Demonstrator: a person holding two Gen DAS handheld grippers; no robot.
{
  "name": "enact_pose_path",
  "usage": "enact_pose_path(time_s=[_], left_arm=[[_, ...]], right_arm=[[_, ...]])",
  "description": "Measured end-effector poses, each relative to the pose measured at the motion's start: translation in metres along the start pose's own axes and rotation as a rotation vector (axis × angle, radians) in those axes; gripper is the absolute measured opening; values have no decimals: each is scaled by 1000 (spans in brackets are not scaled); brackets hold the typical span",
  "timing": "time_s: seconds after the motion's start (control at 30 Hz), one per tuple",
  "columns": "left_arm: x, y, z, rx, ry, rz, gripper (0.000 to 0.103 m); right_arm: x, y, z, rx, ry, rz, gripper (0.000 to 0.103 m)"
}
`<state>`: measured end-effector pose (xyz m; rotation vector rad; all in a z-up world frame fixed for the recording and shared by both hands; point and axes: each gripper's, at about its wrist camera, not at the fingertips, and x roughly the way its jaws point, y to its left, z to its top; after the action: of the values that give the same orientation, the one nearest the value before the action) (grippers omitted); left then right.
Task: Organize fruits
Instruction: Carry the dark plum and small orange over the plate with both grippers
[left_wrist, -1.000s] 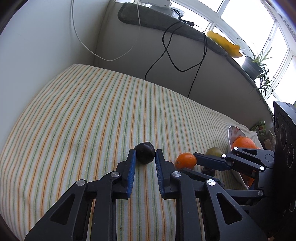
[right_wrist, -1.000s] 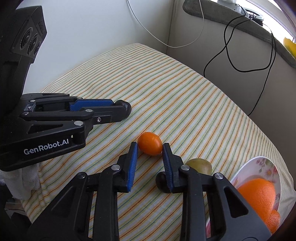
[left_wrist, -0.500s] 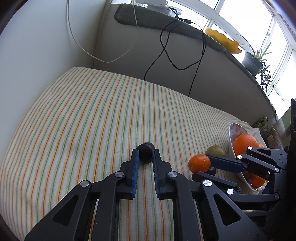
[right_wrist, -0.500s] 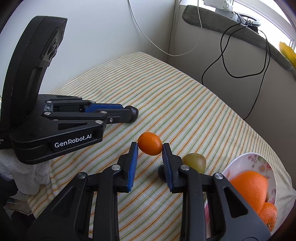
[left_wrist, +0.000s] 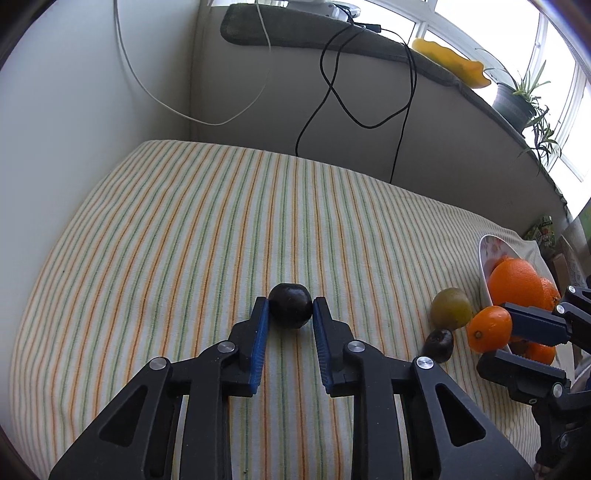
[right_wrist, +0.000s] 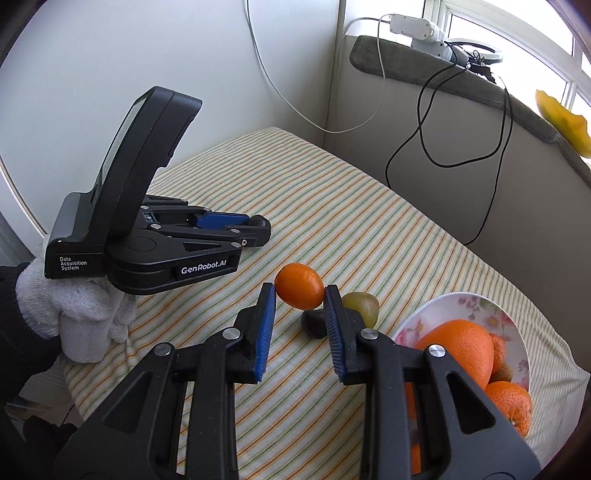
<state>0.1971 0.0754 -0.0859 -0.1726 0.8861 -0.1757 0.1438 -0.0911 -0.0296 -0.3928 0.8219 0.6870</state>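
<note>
Wide bare striped cloth (left_wrist: 192, 229) is left open ahead and to the left of the left gripper (left_wrist: 290, 310). Passage rightward is narrowed by a green fruit (left_wrist: 451, 308), a small dark fruit (left_wrist: 439, 344) and the plate (right_wrist: 436, 314). The far edge is closed off by a wall (left_wrist: 369, 147), with dangling cables (left_wrist: 332, 88) possibly clear of the cloth.

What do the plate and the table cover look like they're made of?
The plate looks like glazed ceramic: white, glossy, with printed pink flowers, though melamine can't be ruled out. The table cover looks like woven cotton cloth, matte, with orange and green stripes and soft wrinkles.
</note>
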Motion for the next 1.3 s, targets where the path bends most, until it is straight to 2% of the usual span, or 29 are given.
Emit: enact_pose_path(time_s=[0.3, 0.43, 0.93, 1.3], left_arm=[[-20, -3, -8, -16, -25, -31, 22], [-35, -15, -9, -6, -50, -59, 22], [-63, -96, -17, 77, -87, -194, 22], [-64, -153, -21, 159, -78, -254, 22]], right_arm=[[-41, -23, -14, 61, -63, -14, 28], [-61, -42, -24, 105, -85, -33, 28], [-117, -111, -64, 253, -142, -112, 28], [-126, -152, -85, 353, -138, -108, 28]])
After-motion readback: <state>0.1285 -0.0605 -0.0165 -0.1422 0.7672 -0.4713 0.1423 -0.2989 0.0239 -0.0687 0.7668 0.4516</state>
